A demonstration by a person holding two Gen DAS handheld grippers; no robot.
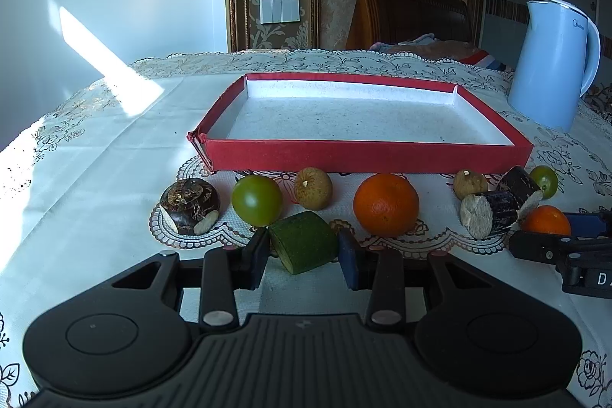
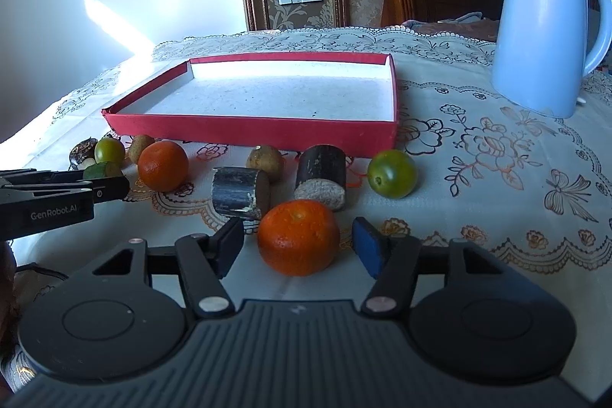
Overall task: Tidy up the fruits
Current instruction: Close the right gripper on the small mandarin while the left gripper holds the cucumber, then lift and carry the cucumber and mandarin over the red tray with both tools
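A shallow red tray lies empty on the table, with fruit in a row before it. My left gripper is open around a green cucumber piece; its pads look close to or touching the piece. My right gripper is open around a small orange, with gaps on both sides. Ahead lie a larger orange, two green tomatoes, two tan fruits, two dark sugarcane pieces and a brown taro.
A pale blue kettle stands at the back right on the lace tablecloth. A wooden headboard and a papered wall lie beyond the table. The left gripper's side shows in the right wrist view.
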